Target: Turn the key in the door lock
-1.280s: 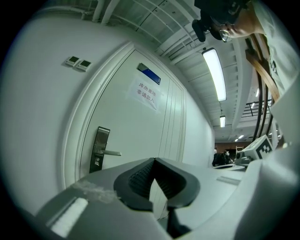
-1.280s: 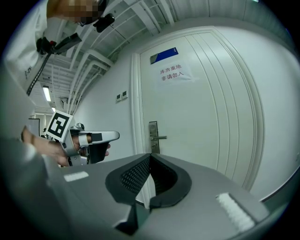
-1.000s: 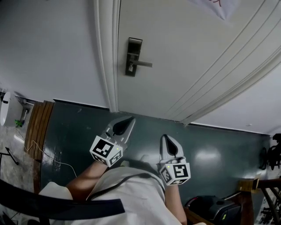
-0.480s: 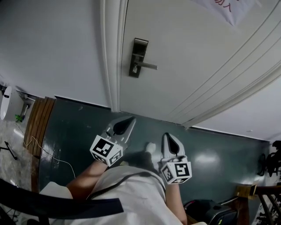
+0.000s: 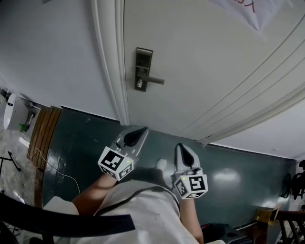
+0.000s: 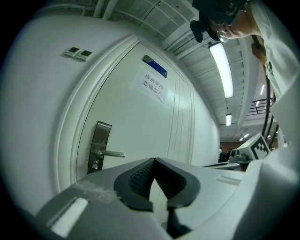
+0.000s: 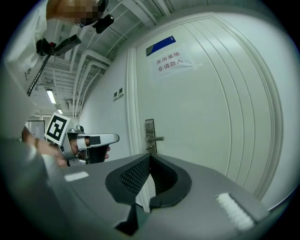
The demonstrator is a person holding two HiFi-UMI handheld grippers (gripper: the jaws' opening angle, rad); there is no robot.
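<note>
A white door (image 5: pixel 200 62) stands closed ahead, with a dark metal lock plate (image 5: pixel 142 69) and a lever handle (image 5: pixel 155 80) near its left edge. A small key or cylinder (image 6: pixel 95 164) shows under the lever; I cannot tell which. My left gripper (image 5: pixel 138 131) and right gripper (image 5: pixel 182 151) are held side by side, low and well short of the door, both pointing at it. Each has its jaws shut with nothing between them. In the left gripper view the lock plate (image 6: pixel 99 147) lies left of the jaws; in the right gripper view the plate (image 7: pixel 150 136) sits just above them.
White door frame (image 5: pixel 112 62) and wall flank the lock on the left. A paper notice (image 5: pixel 238 9) hangs on the door. On the dark green floor (image 5: pixel 238 171), a wooden strip (image 5: pixel 40 138) and a thin cable (image 5: pixel 52 169) lie at left. A shoe tip (image 5: pixel 162 164) shows between the grippers.
The person has stepped closer to the door, and a shoe tip has come into sight. Both grippers travelled along, still side by side and shut.
</note>
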